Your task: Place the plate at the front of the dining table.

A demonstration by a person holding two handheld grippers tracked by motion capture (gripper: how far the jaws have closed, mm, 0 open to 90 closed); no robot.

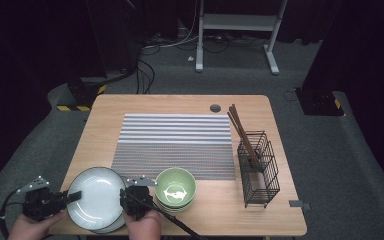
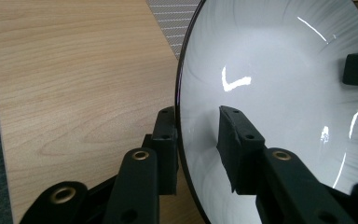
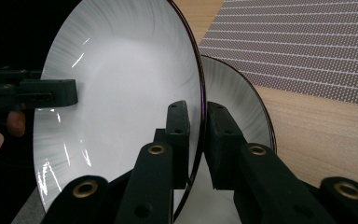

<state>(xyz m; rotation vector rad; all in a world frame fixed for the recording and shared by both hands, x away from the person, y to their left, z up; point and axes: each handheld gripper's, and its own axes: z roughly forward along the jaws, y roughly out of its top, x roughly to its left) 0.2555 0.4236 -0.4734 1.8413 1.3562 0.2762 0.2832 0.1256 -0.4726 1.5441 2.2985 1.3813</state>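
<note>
Both hand-held grippers, left (image 1: 74, 197) and right (image 1: 123, 195), are pinching opposite rims of the glossy white plate (image 1: 97, 196), which is looking stiff, slippery and breakable.

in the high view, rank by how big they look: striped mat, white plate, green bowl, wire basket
1. striped mat
2. white plate, though it is nearest the camera
3. and 4. wire basket and green bowl look too alike to rank

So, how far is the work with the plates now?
Nothing looks placed yet: the striped mat lies bare. In hand: the left gripper and right gripper clamp opposite rims of the top white plate, above a second plate. Left: setting it down; the green bowls wait.
</note>
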